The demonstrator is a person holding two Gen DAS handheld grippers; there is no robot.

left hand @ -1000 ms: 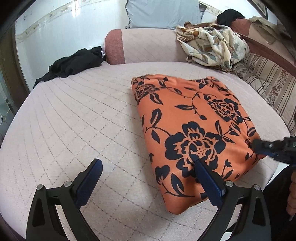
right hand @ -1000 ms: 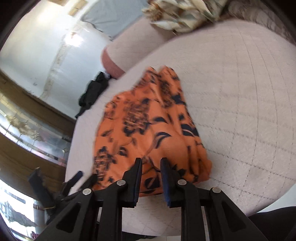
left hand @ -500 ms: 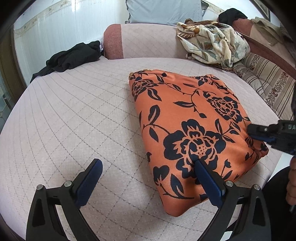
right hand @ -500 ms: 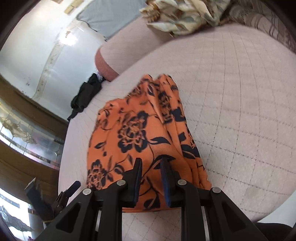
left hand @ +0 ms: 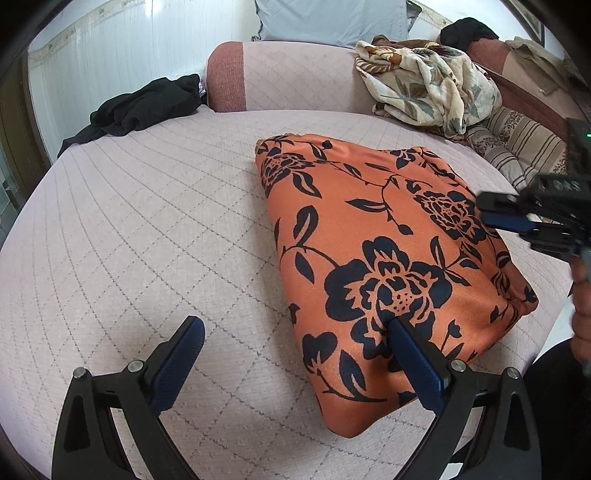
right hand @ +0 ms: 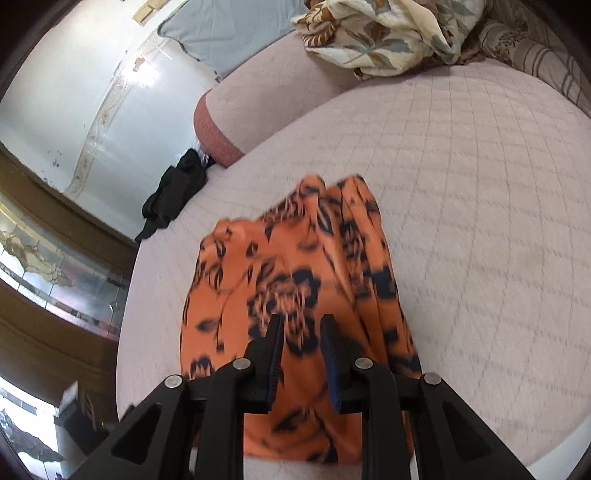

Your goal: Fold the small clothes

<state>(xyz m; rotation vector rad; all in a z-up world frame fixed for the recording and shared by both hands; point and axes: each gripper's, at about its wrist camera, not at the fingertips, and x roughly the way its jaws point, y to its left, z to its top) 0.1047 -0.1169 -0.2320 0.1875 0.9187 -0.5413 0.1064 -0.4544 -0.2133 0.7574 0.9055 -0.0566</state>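
An orange garment with black flowers (left hand: 380, 254) lies folded into a rectangle on the pink quilted bed (left hand: 147, 221). My left gripper (left hand: 293, 336) is open wide near the garment's near left corner; its right finger (left hand: 413, 362) is over the cloth and its left finger (left hand: 177, 358) is over bare quilt. My right gripper (right hand: 301, 336) hovers over the garment (right hand: 291, 288) with its fingers nearly together and nothing between them. It also shows in the left wrist view (left hand: 509, 218), above the garment's right edge.
A crumpled black garment (left hand: 140, 107) lies at the bed's far left. A floral blanket (left hand: 432, 81) is heaped at the back right, beside a striped cushion (left hand: 528, 144). A padded headboard (left hand: 295, 74) and a grey pillow (left hand: 328, 18) stand behind.
My right gripper has lifted and moved inward over the garment's right part. My left gripper has stayed open in much the same place. The garment has not changed shape.
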